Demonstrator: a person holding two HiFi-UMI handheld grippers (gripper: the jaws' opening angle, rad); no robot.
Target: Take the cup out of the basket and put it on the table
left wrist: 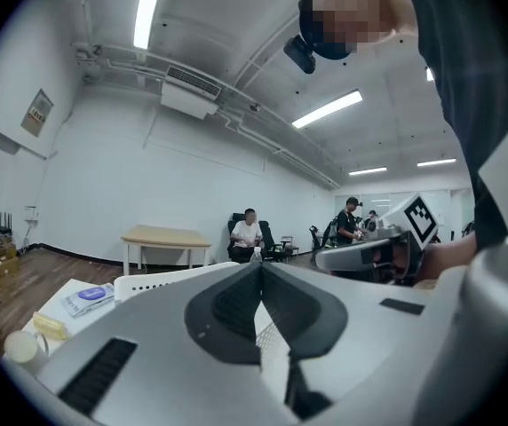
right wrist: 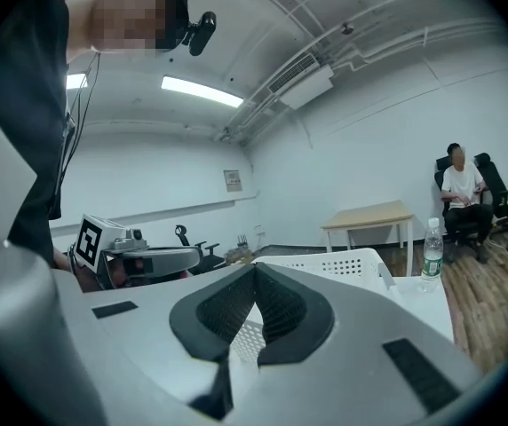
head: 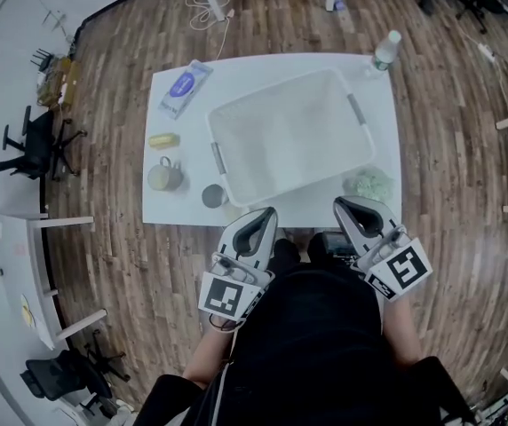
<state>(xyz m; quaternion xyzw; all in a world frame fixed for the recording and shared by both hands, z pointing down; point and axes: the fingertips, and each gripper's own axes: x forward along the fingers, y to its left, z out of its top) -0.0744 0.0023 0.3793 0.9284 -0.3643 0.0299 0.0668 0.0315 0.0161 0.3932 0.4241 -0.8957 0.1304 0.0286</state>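
Note:
The pale cup (head: 163,176) with a handle stands on the white table (head: 378,122), left of the white basket (head: 223,114); the left gripper view shows the cup (left wrist: 21,346) at its lower left edge. The basket looks empty inside. Both grippers hover close to the person's body at the table's near edge, apart from the cup and the basket. My left gripper (head: 270,211) is shut, its pads (left wrist: 236,304) meeting with nothing between them. My right gripper (head: 338,204) is shut and empty too, pads (right wrist: 276,304) together.
On the table's left side lie a wipes pack (head: 184,85) and a yellow item (head: 163,139). A grey round lid (head: 214,195) sits by the basket's near left corner. A greenish bundle (head: 369,185) lies near right, and a water bottle (head: 384,50) stands far right. People sit in the background.

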